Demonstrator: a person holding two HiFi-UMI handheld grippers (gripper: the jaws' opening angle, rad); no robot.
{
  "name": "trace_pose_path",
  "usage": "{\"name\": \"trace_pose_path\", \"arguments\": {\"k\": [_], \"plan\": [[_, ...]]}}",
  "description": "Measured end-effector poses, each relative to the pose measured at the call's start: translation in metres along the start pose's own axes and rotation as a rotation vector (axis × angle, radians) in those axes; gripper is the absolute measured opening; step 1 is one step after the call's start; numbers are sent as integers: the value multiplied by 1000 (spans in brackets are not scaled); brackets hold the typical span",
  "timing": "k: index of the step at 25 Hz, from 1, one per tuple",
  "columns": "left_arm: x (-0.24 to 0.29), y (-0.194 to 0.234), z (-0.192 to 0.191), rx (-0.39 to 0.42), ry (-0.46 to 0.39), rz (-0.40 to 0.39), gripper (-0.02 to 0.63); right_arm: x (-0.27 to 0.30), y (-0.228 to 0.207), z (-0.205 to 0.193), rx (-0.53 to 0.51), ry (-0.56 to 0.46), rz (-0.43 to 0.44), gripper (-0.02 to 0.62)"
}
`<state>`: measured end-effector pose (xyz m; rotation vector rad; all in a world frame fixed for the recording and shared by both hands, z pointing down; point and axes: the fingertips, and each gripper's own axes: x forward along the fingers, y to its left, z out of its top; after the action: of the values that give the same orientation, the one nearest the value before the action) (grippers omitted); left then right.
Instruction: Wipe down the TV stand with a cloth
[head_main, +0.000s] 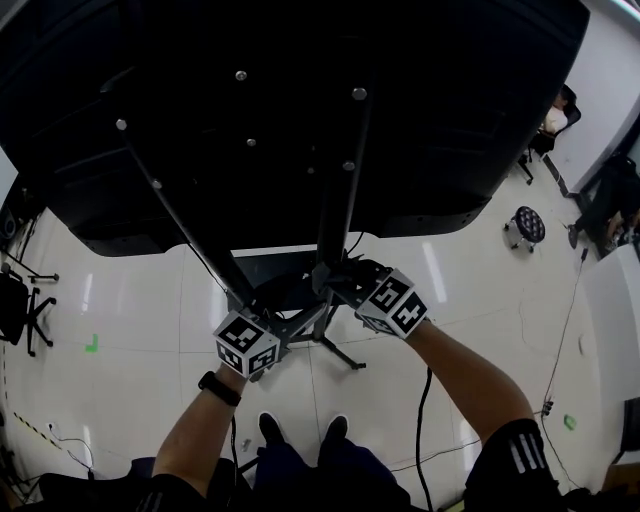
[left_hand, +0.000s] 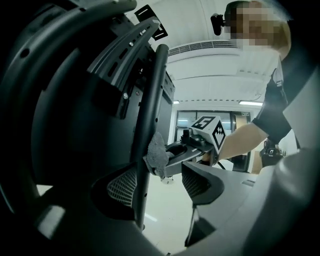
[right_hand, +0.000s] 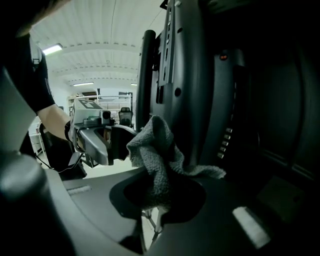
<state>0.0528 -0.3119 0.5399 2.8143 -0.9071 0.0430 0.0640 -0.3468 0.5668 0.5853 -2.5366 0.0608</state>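
Bottom centre of the right gripper view: right hand-held gripper (right_hand: 157, 197) clamped on grey cloth (right_hand: 155, 150), bunched against the black TV stand pole (right_hand: 145, 75) just behind. Left hand-held gripper (left_hand: 161, 184) wide apart, pole between jaws. Farther off, white floor (head_main: 130, 300).

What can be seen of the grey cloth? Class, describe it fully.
The cloth is grey, small, and looks like soft terry, crumpled into a bunch. The right gripper has its jaws shut on the lower part, so the bunch sticks up beyond them, with one flap trailing sideways. In the left gripper view it presses against the stand's black upright pole.
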Motion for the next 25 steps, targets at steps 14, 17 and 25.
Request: {"name": "trace_pose_path", "arguments": {"k": [14,17,25], "plan": [[22,39,-163,-104,191,-18,308,91,18,-147,68,131,33,31],[29,46,-201,-124,232,-20,308,111,20,-179,94,159,36,31],[32,62,-307,-219,328,4,310,166,27,-264,210,223,23,31]]}}
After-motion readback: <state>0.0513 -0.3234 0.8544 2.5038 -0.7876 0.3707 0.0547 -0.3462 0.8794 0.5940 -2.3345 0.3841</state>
